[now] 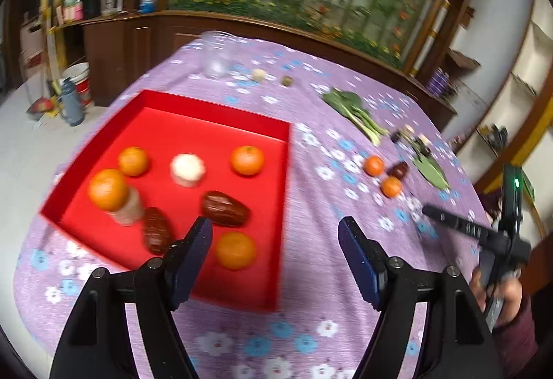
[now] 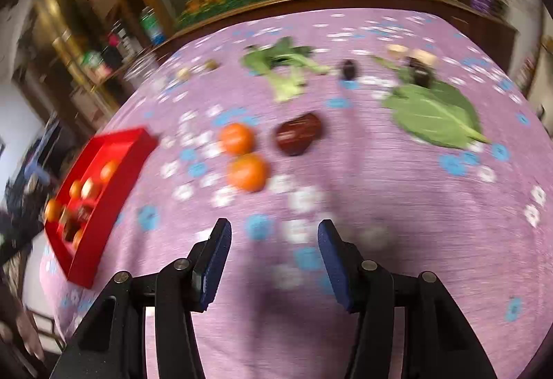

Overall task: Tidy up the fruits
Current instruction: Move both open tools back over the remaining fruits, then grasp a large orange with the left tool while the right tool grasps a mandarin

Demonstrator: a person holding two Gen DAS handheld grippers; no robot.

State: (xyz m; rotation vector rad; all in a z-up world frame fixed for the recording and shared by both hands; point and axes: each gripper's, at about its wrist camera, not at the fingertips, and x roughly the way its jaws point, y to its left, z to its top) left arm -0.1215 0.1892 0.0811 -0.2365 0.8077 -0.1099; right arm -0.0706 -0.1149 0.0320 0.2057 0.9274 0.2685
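A: State of the right gripper (image 2: 273, 261)?

B: Jaws parted to a moderate gap; nothing between the pads; it hangs above bare purple tablecloth (image 2: 380, 192), tilted downward.

A: And the left gripper (image 1: 276, 251)?

B: Jaws set wider; empty; it hovers over the near right corner of the red tray (image 1: 207, 123), with one mandarin just beyond its left finger.

A: Location of the remaining fruit?

B: Three pieces lie loose on the cloth, well apart from the tray: the near mandarin (image 2: 248, 171), the far mandarin (image 2: 237, 138) touching or almost touching it, and a dark red date (image 2: 299, 133) just to the right of the far one; the tray already carries four mandarins, two dates and pale items.

A: Bearing from the right gripper?

B: Ahead of the fingertips and slightly left of the centre line; the near mandarin stands closest; the date lies further on, nearer the centre line.

A: Long axis of the date?

B: Roughly crosswise to the fingers, tilted up at its right end; judged a poor fit for these jaws unless the wrist rolls; the mandarins are round, so no alignment is required.

A: Which hand is nearer?

B: The right; in the left wrist view the loose group sits far off to the right, on the side where the right gripper works.
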